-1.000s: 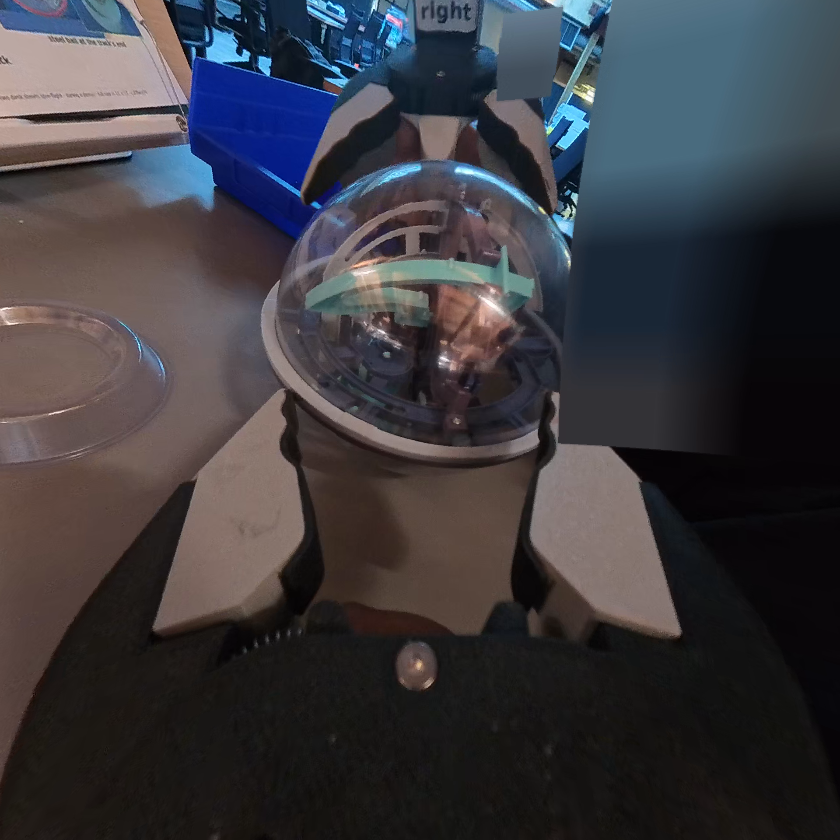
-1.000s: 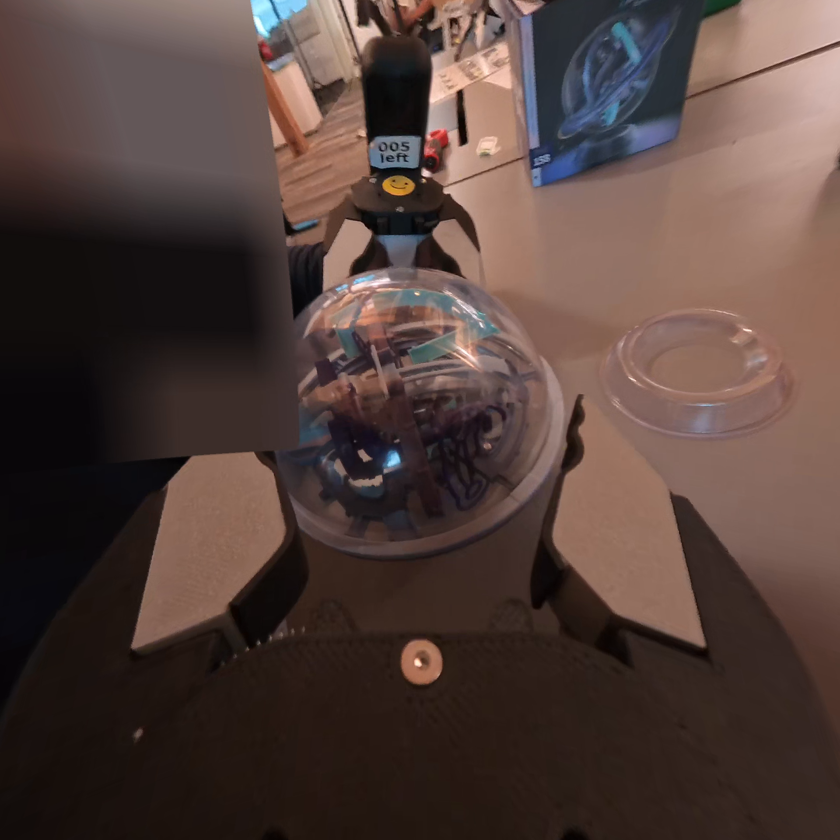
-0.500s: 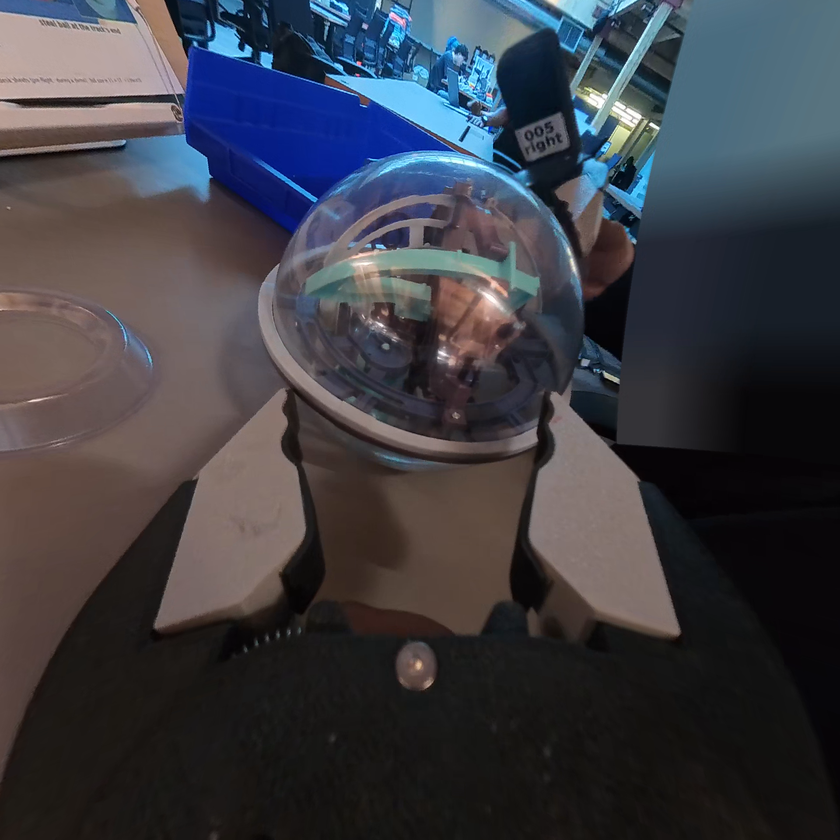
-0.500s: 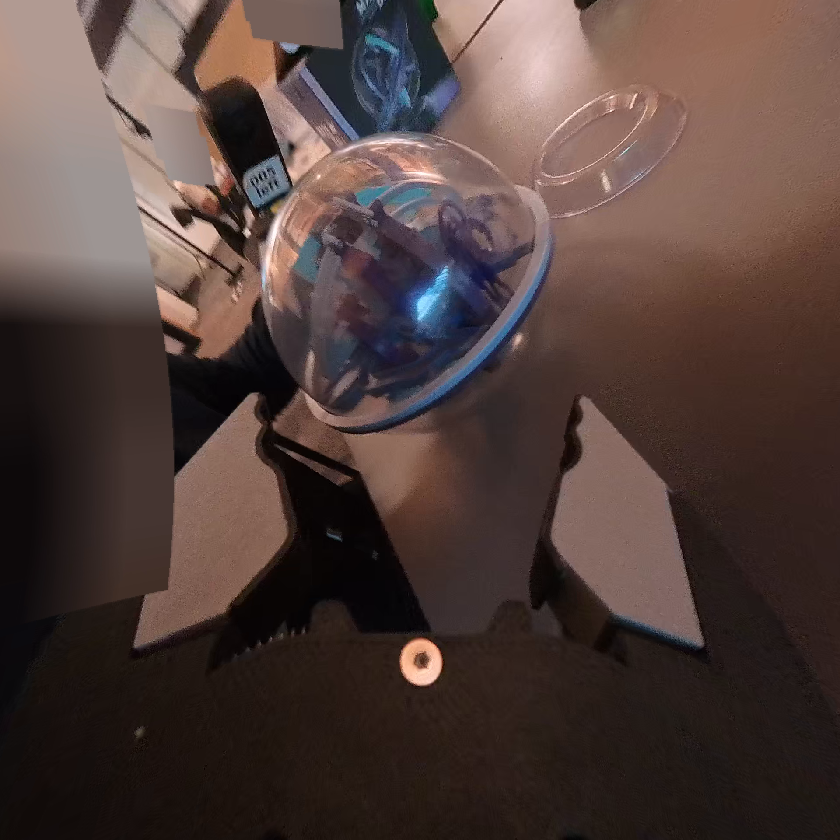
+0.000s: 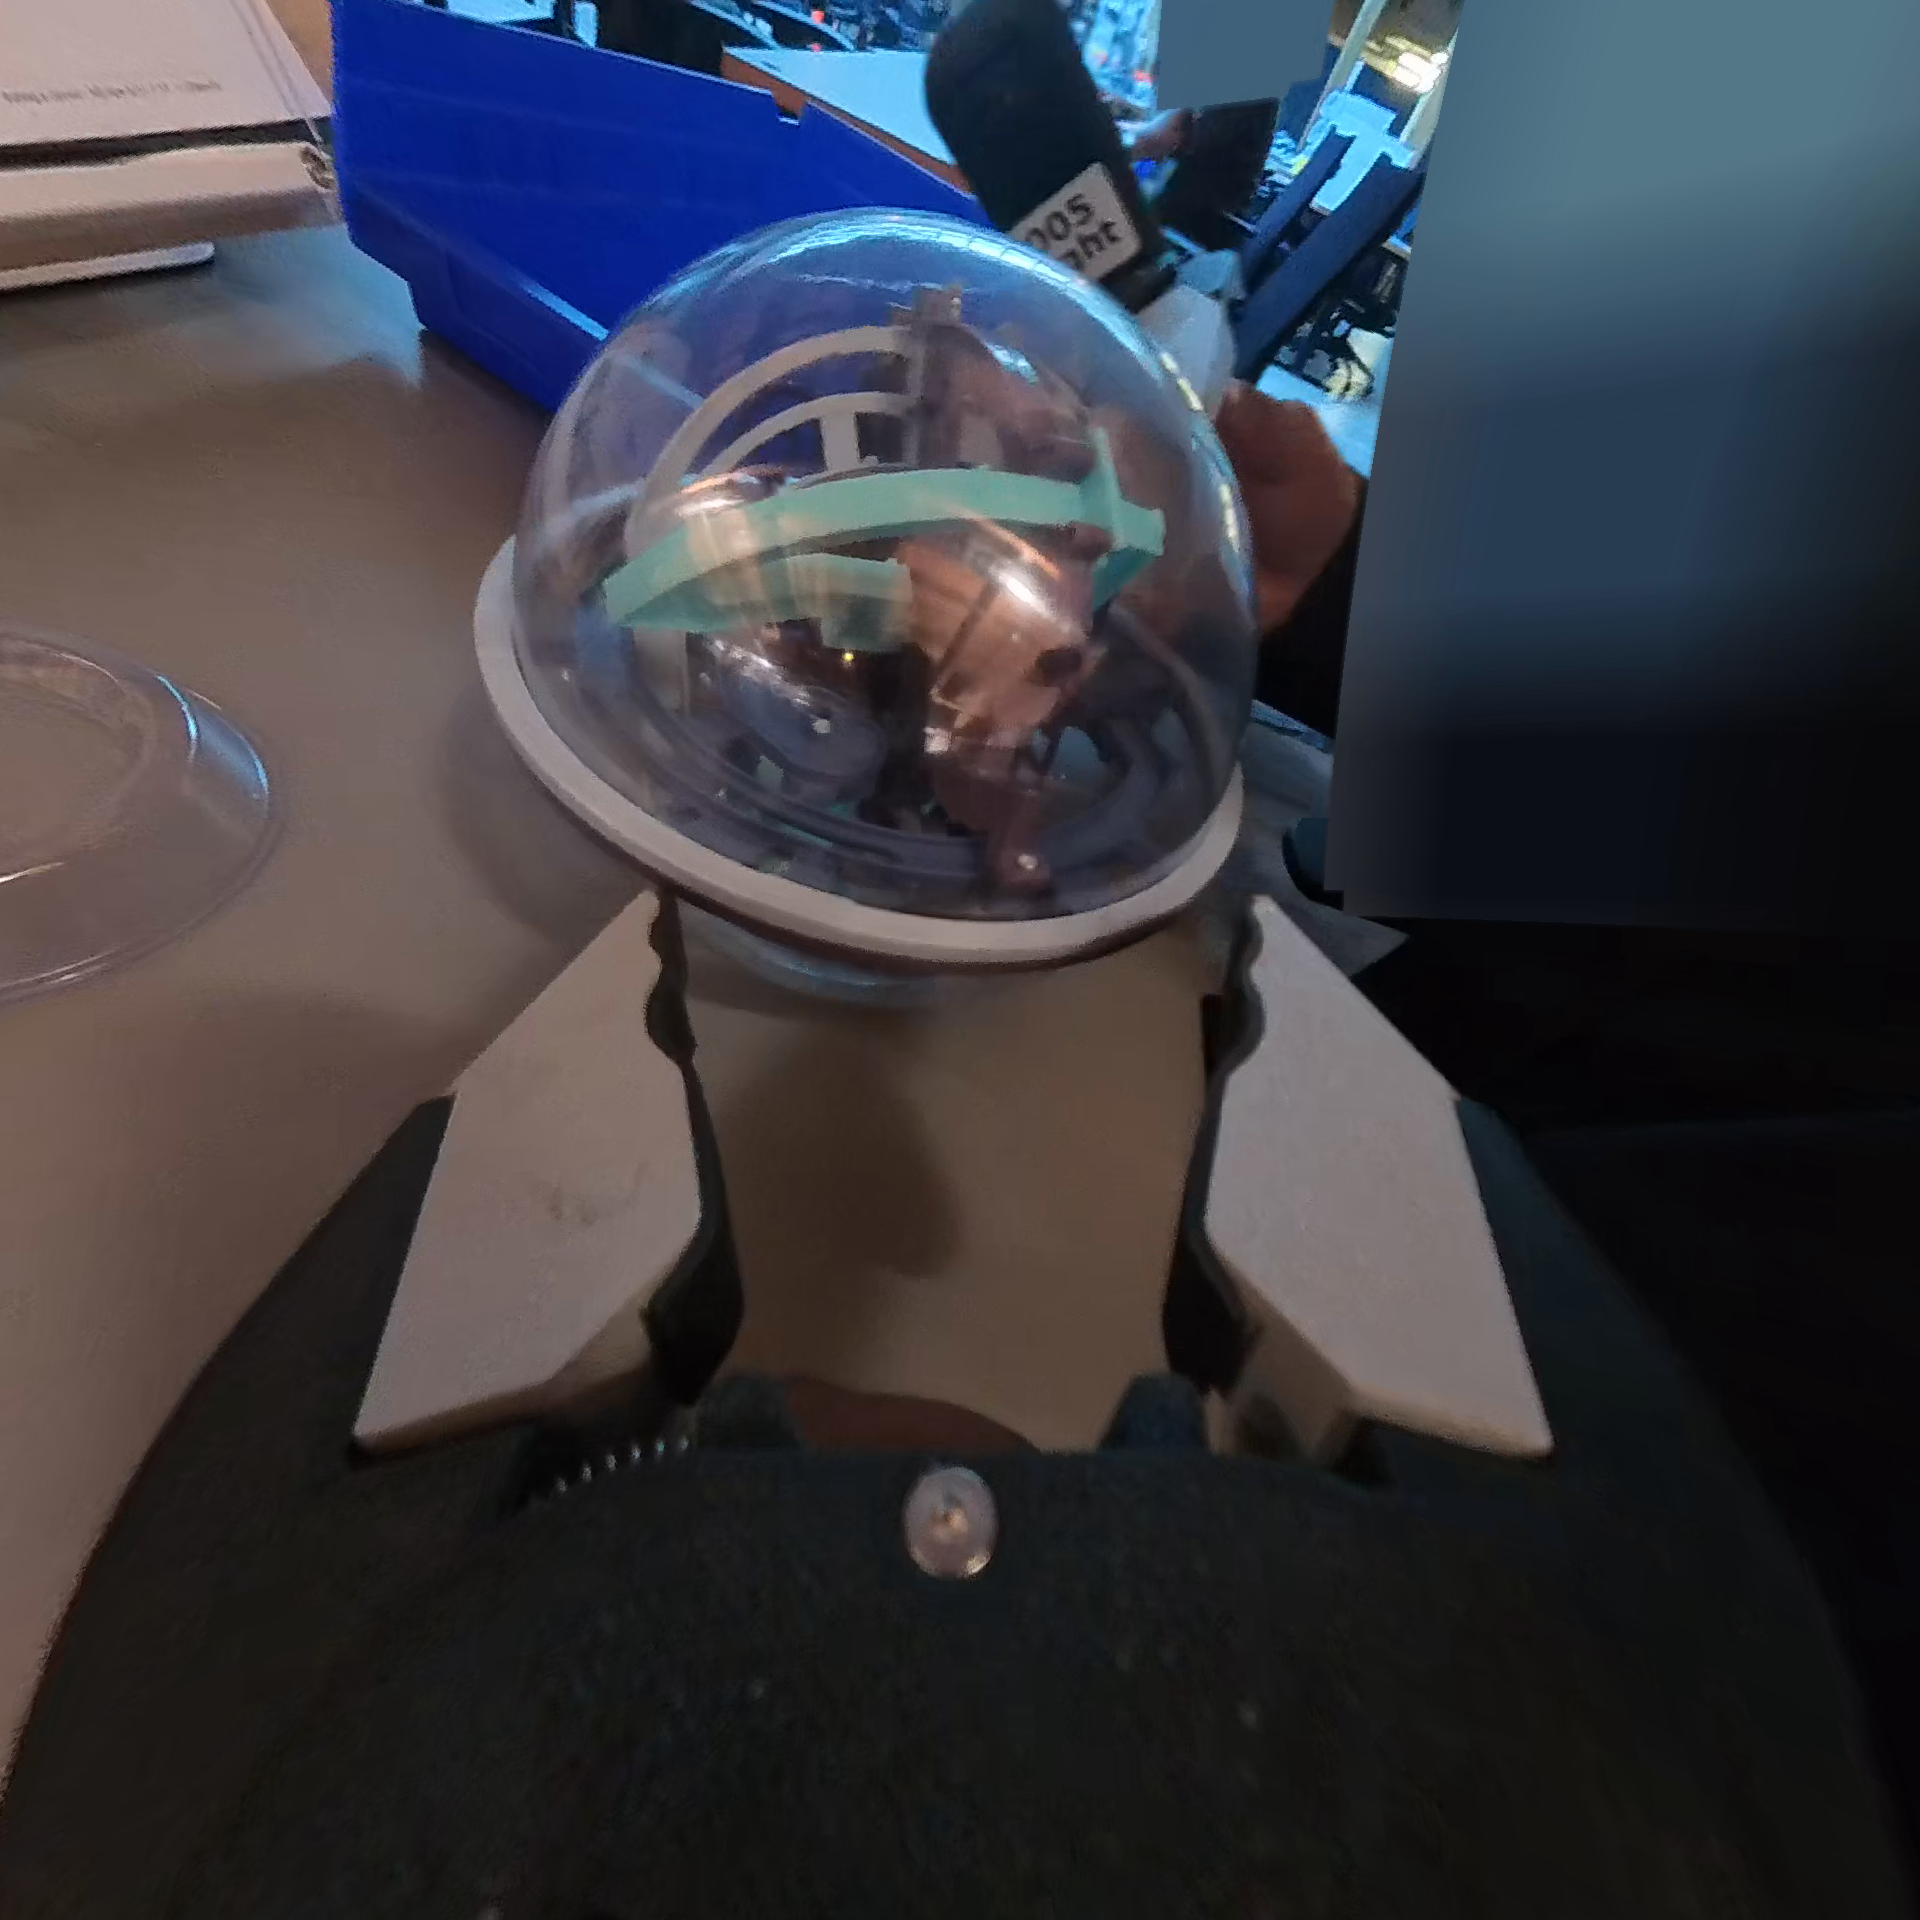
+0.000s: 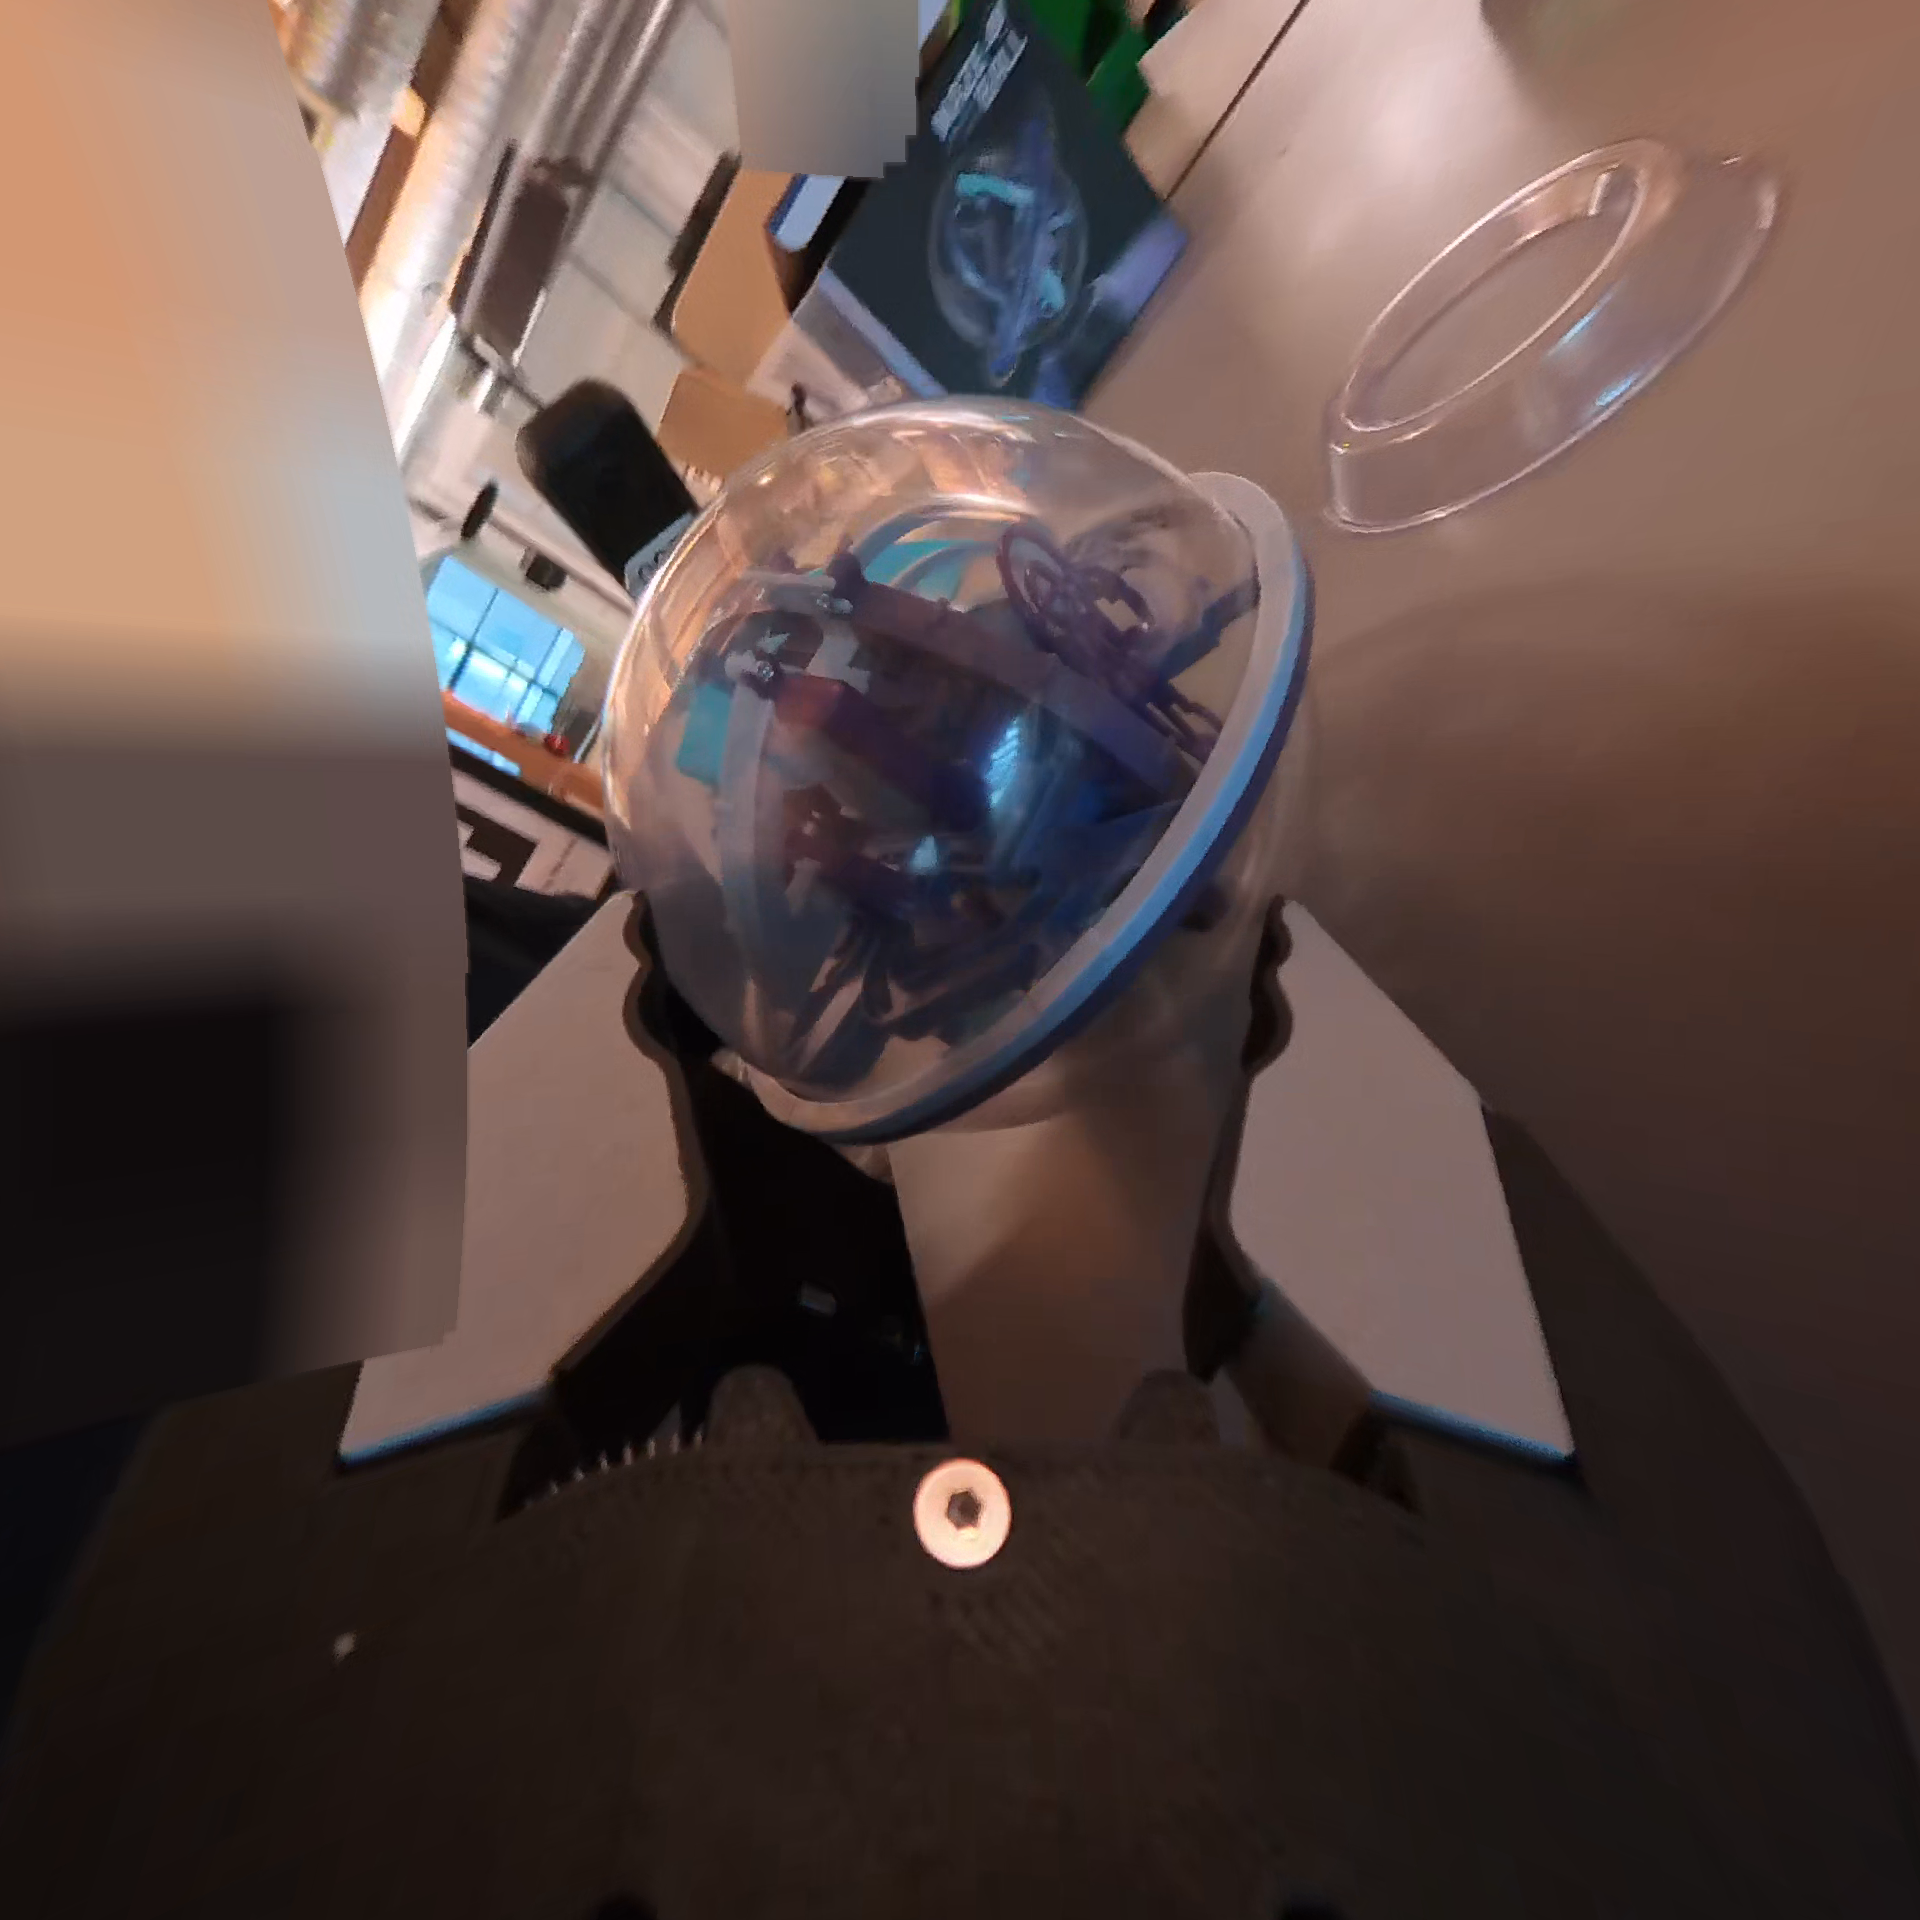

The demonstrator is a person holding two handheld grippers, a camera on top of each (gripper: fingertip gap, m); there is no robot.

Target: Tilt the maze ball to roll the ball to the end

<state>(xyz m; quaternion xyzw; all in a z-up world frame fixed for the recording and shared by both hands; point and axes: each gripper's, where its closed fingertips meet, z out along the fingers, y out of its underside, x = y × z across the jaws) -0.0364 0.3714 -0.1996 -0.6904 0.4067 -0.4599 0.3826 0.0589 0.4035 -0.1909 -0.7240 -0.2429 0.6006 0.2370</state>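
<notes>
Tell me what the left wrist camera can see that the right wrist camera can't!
Only the left wrist view shows the blue bin and a white box behind it. Only the right wrist view shows the dark maze ball box standing on the table. Both show the maze ball held between both tools, and the clear plastic stand sitting empty on the table.

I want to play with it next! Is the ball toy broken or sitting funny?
No damage shows. The maze ball is tipped, its rim band slanted, held up between the left gripper and right gripper. Its clear ring stand sits empty on the table.
</notes>
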